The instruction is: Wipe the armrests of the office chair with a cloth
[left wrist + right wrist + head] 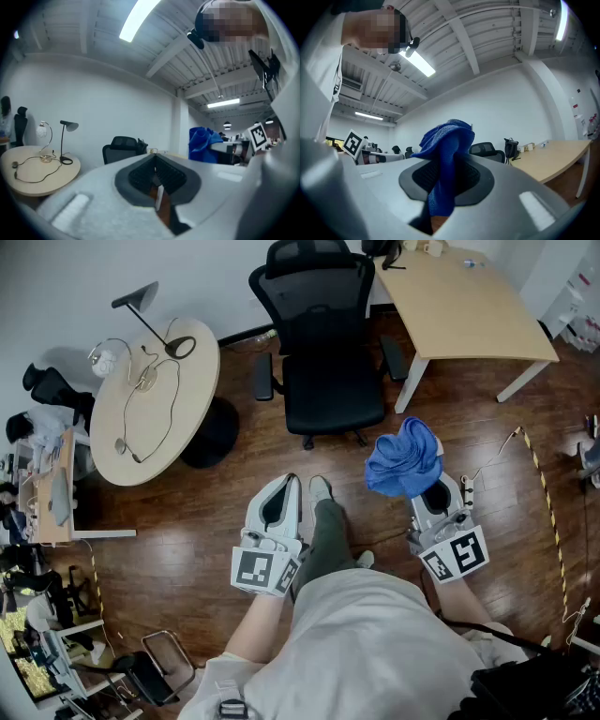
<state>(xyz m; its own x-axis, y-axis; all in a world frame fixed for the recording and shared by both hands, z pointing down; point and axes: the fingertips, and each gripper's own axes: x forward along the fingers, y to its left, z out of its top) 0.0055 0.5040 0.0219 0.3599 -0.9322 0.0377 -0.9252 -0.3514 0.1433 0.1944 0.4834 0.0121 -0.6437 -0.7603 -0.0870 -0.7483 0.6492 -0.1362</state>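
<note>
Wiping seems not yet begun: the right gripper (437,498) is clamped on the cloth (405,457), the left gripper (279,504) is closed and empty, and both are well apart from the chair (323,362) and its armrests (263,377).

The dark wooden floor (187,540) carries everything in the head view. A black office chair (323,362) is set on it at 12 o'clock. A round pale table (187,381) is seen at 10 o'clock, with a black desk lamp (180,347) and a thin cable (172,413) laid on its top. A rectangular wooden desk (469,315) is placed at 1 o'clock. Yellow-and-black tape (546,498) is run across the floor at 3 o'clock.
</note>
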